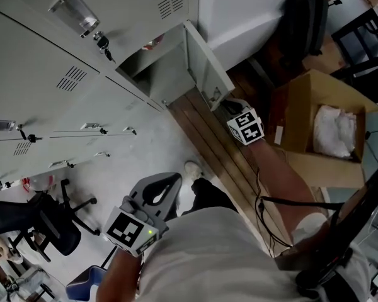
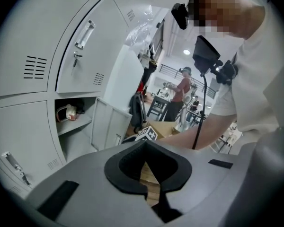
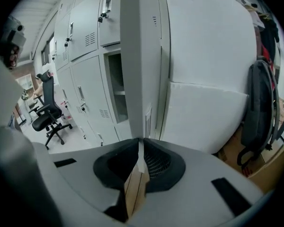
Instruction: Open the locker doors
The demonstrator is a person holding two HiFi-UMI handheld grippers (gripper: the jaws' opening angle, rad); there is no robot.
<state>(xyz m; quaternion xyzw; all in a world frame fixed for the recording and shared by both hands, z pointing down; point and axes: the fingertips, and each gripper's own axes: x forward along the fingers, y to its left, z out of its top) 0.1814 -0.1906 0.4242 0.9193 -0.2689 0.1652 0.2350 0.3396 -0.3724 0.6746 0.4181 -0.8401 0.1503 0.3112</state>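
While the right gripper (image 3: 140, 144) clamps one opened door (image 3: 139, 56), other doors (image 1: 44, 61) are closed; the left gripper (image 2: 146, 162) is closed, empty.

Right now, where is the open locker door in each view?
Head view: the open locker door is upper centre, right of the lockers.
Left gripper view: the door is left of centre.
Right gripper view: the door is edge-on at centre, pinched in the right gripper.
Shared landmark: the open compartment beside it.
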